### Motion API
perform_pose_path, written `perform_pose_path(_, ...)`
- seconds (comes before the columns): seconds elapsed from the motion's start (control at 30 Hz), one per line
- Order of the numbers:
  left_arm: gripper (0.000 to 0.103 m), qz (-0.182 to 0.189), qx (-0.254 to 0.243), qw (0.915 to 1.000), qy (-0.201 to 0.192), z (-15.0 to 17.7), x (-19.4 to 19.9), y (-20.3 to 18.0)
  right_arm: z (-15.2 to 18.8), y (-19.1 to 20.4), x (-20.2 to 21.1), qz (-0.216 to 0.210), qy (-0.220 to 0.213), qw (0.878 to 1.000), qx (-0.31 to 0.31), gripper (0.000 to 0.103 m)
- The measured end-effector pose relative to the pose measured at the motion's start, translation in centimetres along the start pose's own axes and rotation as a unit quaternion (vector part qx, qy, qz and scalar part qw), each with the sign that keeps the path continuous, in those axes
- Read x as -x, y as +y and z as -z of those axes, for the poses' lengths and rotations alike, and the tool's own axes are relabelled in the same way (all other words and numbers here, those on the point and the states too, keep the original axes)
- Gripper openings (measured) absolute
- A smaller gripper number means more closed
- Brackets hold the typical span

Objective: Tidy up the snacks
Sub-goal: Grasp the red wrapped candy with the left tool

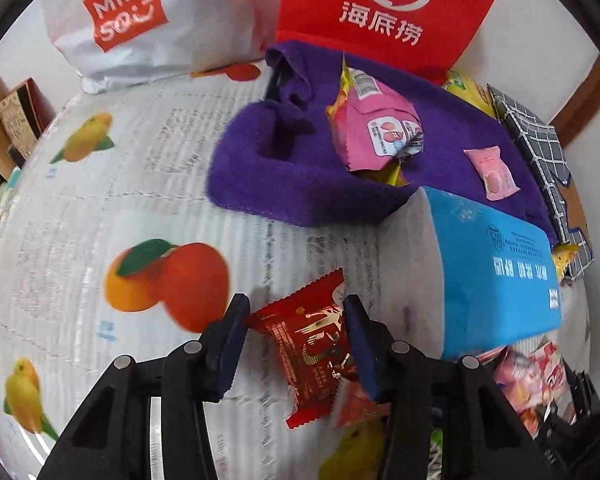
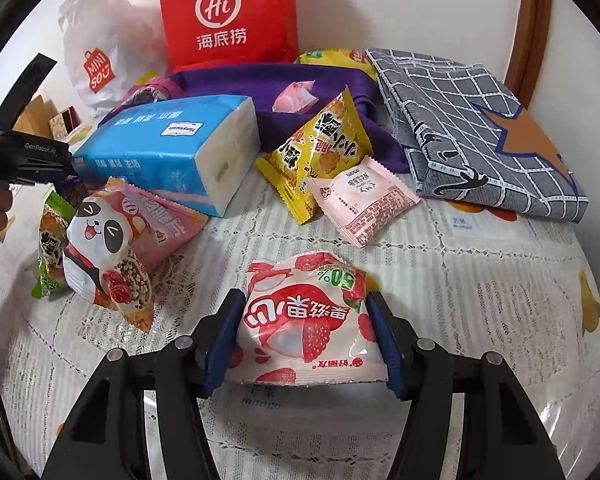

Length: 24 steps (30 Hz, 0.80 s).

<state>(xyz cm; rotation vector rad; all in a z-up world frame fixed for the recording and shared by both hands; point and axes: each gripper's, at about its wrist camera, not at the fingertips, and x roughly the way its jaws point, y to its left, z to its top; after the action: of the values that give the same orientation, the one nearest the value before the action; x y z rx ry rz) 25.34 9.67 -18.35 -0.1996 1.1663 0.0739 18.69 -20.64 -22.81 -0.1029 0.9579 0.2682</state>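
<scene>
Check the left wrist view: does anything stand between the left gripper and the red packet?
Nothing visible does. The red packet lies between the pads of the left gripper, with both pads at its edges. A smaller orange packet touches its lower corner, by one finger, not across the gap.

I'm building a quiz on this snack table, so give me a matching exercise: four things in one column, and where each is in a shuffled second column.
Things:
1. red snack packet
2. strawberry candy bag
3. small pink packet
4. red paper bag

Places:
A. lying on the purple cloth
B. between the right gripper fingers
C. standing against the wall
D. between the left gripper fingers

Pairs: 1-D, 2-B, 3-A, 4-C
</scene>
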Motion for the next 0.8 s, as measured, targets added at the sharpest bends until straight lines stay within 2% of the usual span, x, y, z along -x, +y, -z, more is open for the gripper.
perform_pose_path(0.17,0.046,-0.051,-0.006,0.9987,-0.003,1.7,1.8,2.8,-0.1,0.0,0.0,0.001,0.001,1.0,-0.007,0.06)
perform_pose_path(0.23,0.046,-0.045,-0.002,0.9989,0.008,2.8,2.0,3.8,0.0,0.0,0.0,0.003,-0.001,1.0,-0.008,0.06)
perform_pose_path(0.33,0.048,-0.008,0.013,0.9998,0.013,4.4,2.1,4.4,0.0,-0.1,-0.1,0.002,-0.001,1.0,-0.016,0.06)
perform_pose_path(0.37,0.051,0.003,0.014,0.9998,0.01,4.7,2.2,4.3,-0.1,-0.2,-0.1,0.002,-0.001,1.0,-0.023,0.06)
perform_pose_path(0.47,0.075,0.018,0.016,0.9997,0.003,5.9,2.2,3.6,-0.6,-0.2,-0.5,0.017,0.001,0.999,-0.031,0.06)
perform_pose_path(0.57,0.077,-0.003,-0.001,0.9999,-0.013,7.0,2.3,2.4,-0.9,-0.2,-0.8,0.021,0.0,0.999,-0.039,0.06)
perform_pose_path(0.63,0.075,-0.027,-0.012,0.9991,-0.03,7.6,2.2,1.6,-0.9,-0.3,-0.8,0.022,0.0,0.999,-0.042,0.06)
perform_pose_path(0.67,0.07,-0.04,-0.015,0.9983,-0.039,7.8,2.2,1.3,-0.9,-0.3,-0.8,0.023,0.0,0.999,-0.045,0.06)
perform_pose_path(0.7,0.057,-0.058,-0.02,0.9969,-0.049,8.1,2.2,1.1,-0.9,-0.3,-0.8,0.024,0.0,0.999,-0.045,0.06)
perform_pose_path(0.77,0.04,-0.057,-0.026,0.9954,-0.072,8.5,2.6,1.3,-0.8,-0.3,-0.9,0.023,0.001,0.999,-0.045,0.06)
perform_pose_path(0.8,0.04,-0.054,-0.022,0.995,-0.081,8.6,2.7,1.4,-0.8,-0.3,-0.9,0.021,0.001,0.999,-0.045,0.06)
